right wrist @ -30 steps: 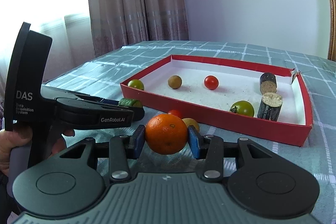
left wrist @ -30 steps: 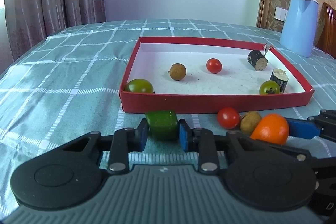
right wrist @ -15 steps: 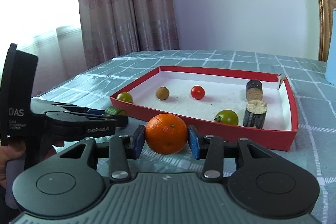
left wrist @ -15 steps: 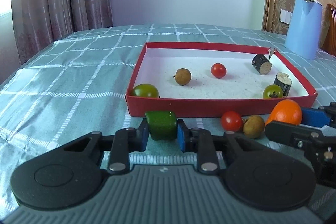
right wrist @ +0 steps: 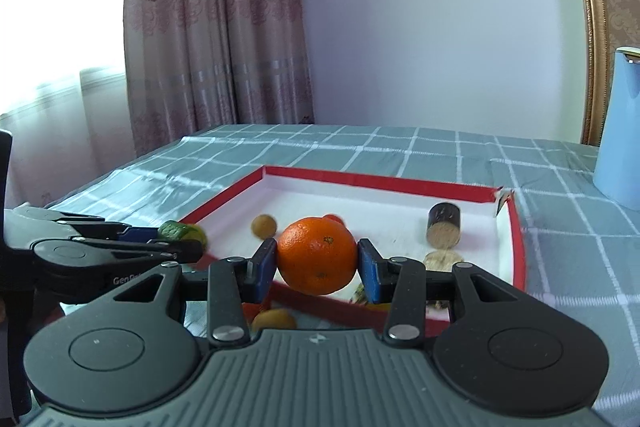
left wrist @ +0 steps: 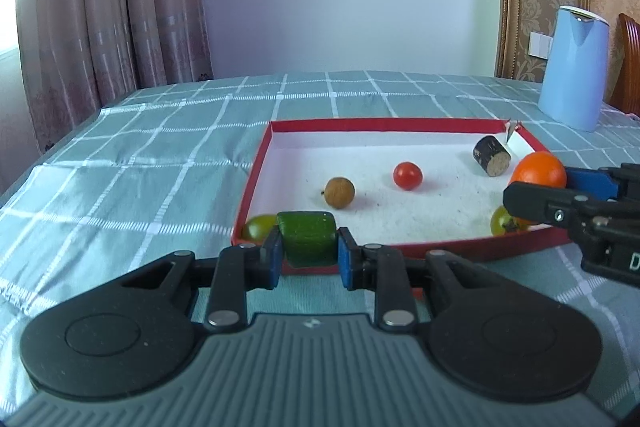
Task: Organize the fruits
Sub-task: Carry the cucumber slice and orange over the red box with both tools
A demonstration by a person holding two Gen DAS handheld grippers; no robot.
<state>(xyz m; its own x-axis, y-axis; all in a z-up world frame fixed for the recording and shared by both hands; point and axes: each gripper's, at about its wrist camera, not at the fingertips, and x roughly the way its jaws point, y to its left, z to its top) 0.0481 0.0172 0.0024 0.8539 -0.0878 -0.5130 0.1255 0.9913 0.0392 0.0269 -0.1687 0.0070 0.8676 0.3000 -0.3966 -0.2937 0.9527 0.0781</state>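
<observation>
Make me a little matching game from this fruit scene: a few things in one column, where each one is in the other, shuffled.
Things:
1. orange
2. green chunk
3. red cherry tomato
4. blue kettle

Places:
A. lying loose in the red tray
B. on the tablecloth beyond the tray
C. between the right gripper's fingers
D. between the left gripper's fingers

Pairs: 1-C, 2-D, 3-A, 4-B

Your left gripper [left wrist: 307,254] clamps the green chunk [left wrist: 307,238] between its pads; the red tray [left wrist: 256,183] lies just beyond the fingertips.
</observation>
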